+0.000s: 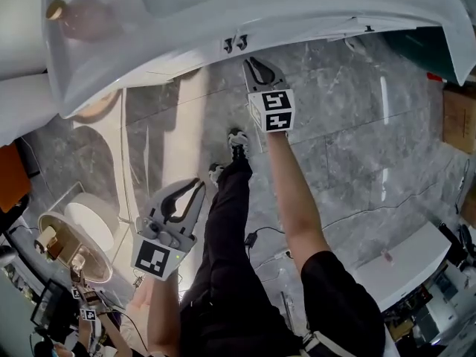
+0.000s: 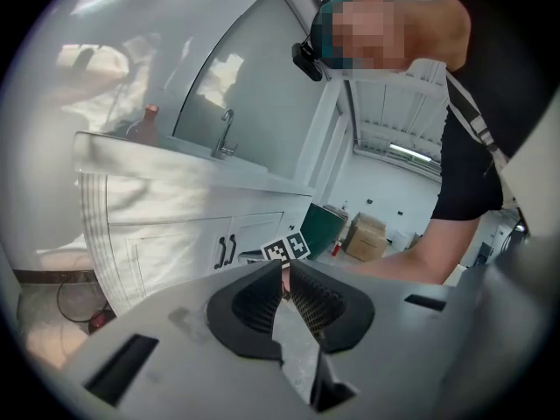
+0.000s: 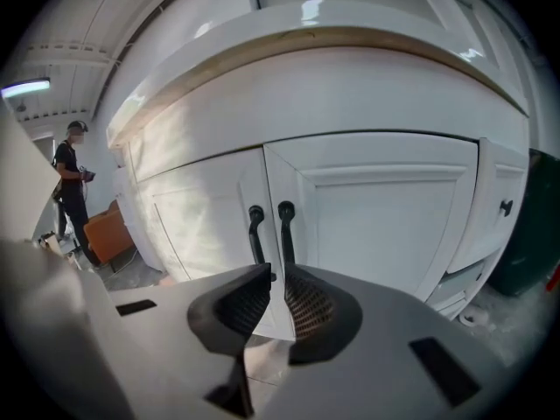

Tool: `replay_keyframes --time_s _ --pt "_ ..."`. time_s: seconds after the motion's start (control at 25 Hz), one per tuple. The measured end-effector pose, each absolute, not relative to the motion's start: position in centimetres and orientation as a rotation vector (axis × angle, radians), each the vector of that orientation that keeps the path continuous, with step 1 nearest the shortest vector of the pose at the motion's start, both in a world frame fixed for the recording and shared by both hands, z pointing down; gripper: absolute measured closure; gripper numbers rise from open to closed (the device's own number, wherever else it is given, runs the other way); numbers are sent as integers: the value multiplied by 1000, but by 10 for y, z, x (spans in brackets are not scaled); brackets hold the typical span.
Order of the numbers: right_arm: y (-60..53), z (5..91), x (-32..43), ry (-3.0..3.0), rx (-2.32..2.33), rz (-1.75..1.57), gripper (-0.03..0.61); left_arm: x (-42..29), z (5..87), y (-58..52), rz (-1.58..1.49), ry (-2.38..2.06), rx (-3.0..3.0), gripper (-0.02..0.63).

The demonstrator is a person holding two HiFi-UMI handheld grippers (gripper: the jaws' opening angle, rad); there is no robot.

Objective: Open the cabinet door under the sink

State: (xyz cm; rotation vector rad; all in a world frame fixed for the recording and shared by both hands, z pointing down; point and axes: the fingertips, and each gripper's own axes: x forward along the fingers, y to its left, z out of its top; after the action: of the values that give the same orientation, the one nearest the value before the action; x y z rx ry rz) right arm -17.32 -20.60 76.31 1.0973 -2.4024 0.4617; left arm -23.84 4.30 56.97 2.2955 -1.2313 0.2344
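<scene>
The white under-sink cabinet has two doors, both closed, that meet at a pair of black vertical handles. My right gripper is empty and points straight at them from a short way off. Its jaws are drawn together with only a thin slit, and the right-hand handle lines up behind it. From the head view, the right gripper sits just below the handles under the counter edge. My left gripper hangs lower and further left, shut and empty. The left gripper view shows the handles and the faucet.
The counter overhangs the doors. A green bin and cardboard boxes stand right of the cabinet. A cable and a white box lie on the grey tile floor. Another person stands far left by an orange chair.
</scene>
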Motion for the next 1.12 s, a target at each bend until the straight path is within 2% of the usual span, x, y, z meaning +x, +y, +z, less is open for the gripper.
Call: replay_keyframes --time_s 0.36,0.64,1.12 --pt "-245 774 -192 -2352 1192 402 443 -238 588 52 230 -1192 2274 580" --pt "-255 773 -197 -2286 1247 372 471 -242 575 45 185 -1212 2283 580" --pt "-233 774 -180 -2302 1241 405 474 -231 577 39 147 -1225 2275 580"
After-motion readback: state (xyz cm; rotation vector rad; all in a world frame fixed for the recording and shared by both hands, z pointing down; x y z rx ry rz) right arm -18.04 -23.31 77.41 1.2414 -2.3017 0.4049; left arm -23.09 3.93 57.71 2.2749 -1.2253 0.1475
